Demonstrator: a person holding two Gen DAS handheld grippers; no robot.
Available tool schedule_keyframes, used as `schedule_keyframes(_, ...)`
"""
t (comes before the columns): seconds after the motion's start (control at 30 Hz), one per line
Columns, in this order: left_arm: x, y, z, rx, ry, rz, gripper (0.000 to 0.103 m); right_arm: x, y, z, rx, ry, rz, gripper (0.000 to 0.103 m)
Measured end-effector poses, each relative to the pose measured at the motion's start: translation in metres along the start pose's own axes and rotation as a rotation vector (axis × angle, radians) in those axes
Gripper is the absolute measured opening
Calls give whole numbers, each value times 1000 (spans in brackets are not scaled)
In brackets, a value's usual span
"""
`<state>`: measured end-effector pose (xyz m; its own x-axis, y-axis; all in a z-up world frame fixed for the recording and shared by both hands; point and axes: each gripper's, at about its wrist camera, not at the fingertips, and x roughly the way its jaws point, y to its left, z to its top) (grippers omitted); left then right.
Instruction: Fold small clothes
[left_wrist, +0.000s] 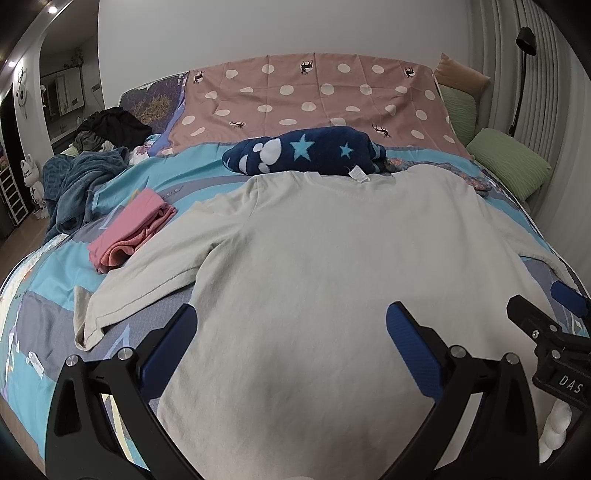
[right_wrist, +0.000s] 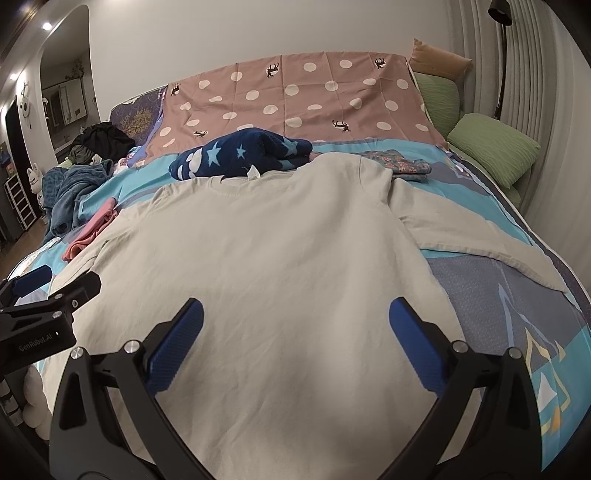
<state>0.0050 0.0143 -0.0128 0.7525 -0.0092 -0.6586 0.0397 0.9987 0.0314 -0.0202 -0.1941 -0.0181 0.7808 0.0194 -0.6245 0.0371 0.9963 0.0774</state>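
Bed (left_wrist: 236, 173) with a blue and grey patchwork cover filling both views, its left edge dropping to wood floor, its right edge close to a ribbed wall

Pale grey T-shirt (left_wrist: 332, 258) spread flat, back up, across the near middle of the bed, collar toward the headboard, white neck tag showing but too small to read; left sleeve (left_wrist: 147, 273) lying out over the cover, right sleeve (right_wrist: 476, 236) reaching toward the bed's right edge; bare cover open on both sides of the shirt

Pink dotted sheet (left_wrist: 314, 99) laid over the head of the bed; green pillows (right_wrist: 491, 147) stacked at the right corner

Dark blue fleece with stars (left_wrist: 303, 149) bunched just beyond the collar, touching the shirt's top edge; floral cloth (right_wrist: 399, 162) folded beside it

Teal blanket (left_wrist: 77, 184) heaped at the left edge, black clothing (left_wrist: 114, 125) behind it

Pink garment (left_wrist: 129, 229) folded just beside the left sleeve

Left claw (left_wrist: 291, 332) spread wide open above the shirt's lower hem area, gripping nothing; right claw (right_wrist: 295, 328) likewise wide open over the shirt, empty

"GenRobot.AI" readable on the left claw's body in the right wrist view; "DAS" readable on the right claw's body in the left wrist view
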Motion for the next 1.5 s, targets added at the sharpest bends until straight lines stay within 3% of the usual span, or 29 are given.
schedule_keyframes(1.5,11,8,-12,-22,17,-18,102,6,2,-8,-10,21,-9,101)
